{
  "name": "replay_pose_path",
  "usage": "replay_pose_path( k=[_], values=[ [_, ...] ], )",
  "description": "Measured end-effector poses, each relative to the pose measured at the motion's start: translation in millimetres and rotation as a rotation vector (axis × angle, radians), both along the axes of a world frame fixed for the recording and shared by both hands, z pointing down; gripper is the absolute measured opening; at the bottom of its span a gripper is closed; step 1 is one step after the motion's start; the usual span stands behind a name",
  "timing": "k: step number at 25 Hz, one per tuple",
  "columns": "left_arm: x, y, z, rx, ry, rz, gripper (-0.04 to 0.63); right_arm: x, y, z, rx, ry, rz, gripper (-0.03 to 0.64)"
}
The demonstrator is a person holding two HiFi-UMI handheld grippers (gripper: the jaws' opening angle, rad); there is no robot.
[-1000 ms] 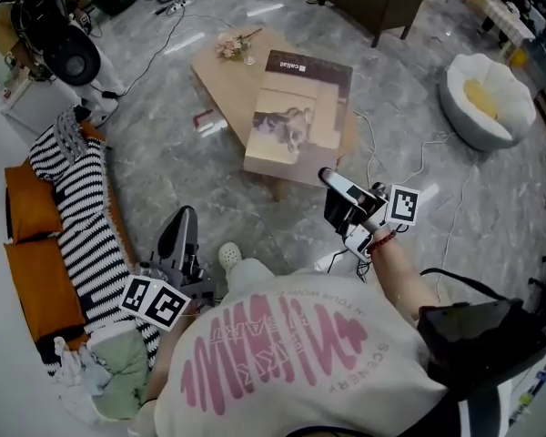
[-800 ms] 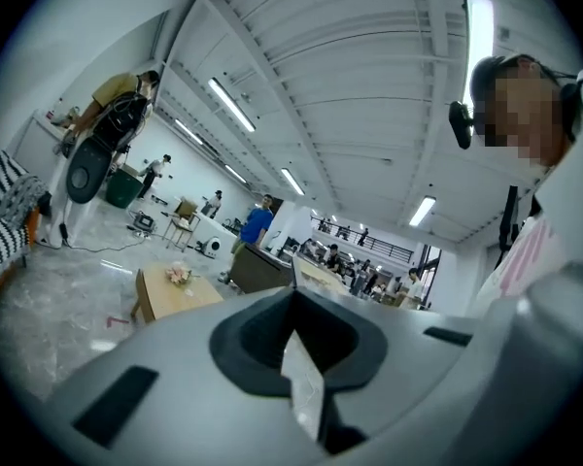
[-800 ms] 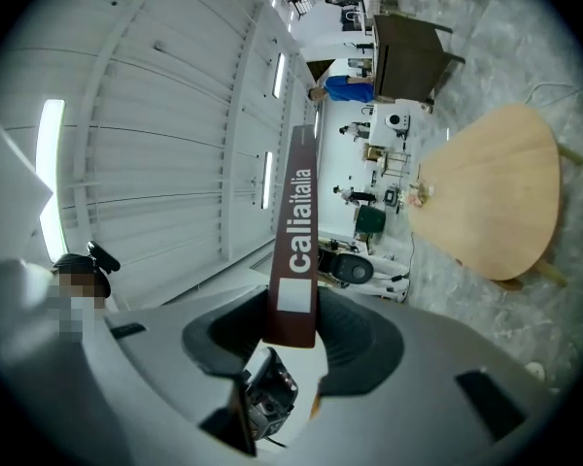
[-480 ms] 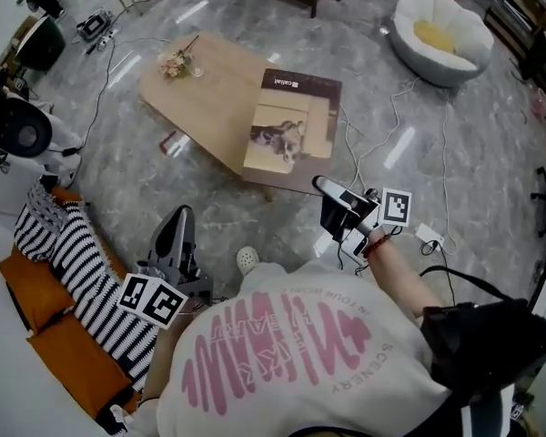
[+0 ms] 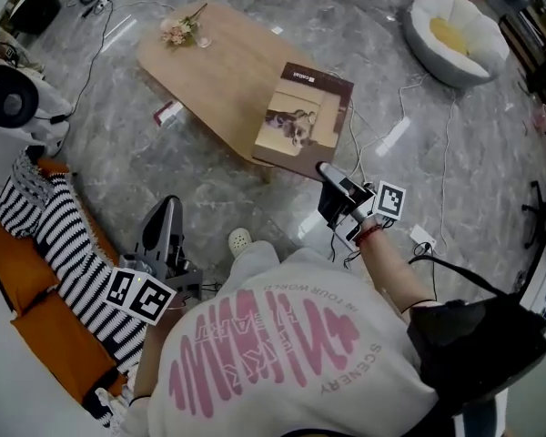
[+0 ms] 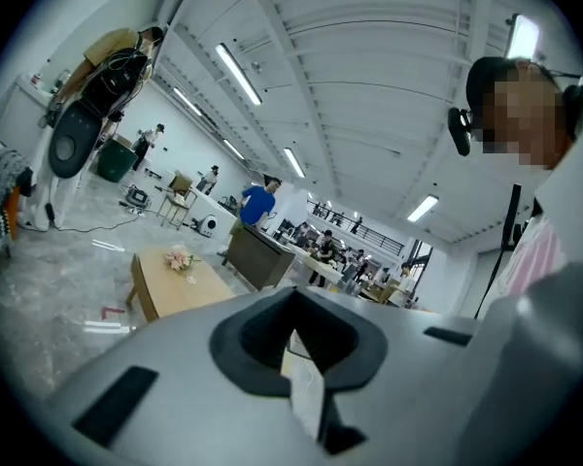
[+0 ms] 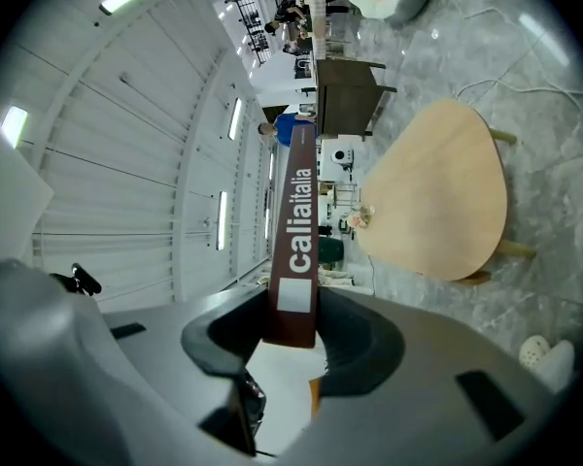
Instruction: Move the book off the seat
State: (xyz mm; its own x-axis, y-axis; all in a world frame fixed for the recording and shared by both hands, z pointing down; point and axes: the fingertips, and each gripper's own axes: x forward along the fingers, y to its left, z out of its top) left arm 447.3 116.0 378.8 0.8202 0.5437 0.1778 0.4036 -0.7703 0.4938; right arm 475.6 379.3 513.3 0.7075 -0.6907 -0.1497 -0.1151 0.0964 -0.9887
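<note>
A large brown book with a photo on its cover is held flat over the near right edge of the wooden table. My right gripper is shut on the book's near edge. In the right gripper view the lettered spine stands between the jaws of that gripper. My left gripper hangs low at my left side, pointing up and away, its jaws together with nothing in them; in its own view the left gripper shows only the room beyond.
A small flower bunch lies on the table's far end. A sofa with a striped blanket and orange cushions runs along the left. A white round seat stands far right. Cables cross the marble floor.
The book, still in the right gripper, has been carried further out over the table's near right edge. The head view has swung, so the sofa sits lower left. The left gripper has hardly moved.
</note>
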Motion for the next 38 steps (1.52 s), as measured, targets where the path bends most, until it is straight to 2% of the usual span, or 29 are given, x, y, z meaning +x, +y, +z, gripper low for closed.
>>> replay_pose_path(
  k=[7,14,22,38],
  values=[
    [-12,-51,0,0.026,-0.025,-0.1,0.008,14,-25,66,-0.059,-0.111,0.015,0.163],
    [-27,-53,-9,0.09,-0.038,-0.16,0.008,10,-20,118,-0.091,-0.217,-0.005,0.163],
    [-34,-54,10,0.112,-0.073,-0.172,0.008,8,-20,155,-0.079,-0.28,-0.004,0.163],
    [-48,-74,48,0.121,-0.093,-0.197,0.008,9,-33,219,-0.084,-0.375,0.052,0.163]
  ],
)
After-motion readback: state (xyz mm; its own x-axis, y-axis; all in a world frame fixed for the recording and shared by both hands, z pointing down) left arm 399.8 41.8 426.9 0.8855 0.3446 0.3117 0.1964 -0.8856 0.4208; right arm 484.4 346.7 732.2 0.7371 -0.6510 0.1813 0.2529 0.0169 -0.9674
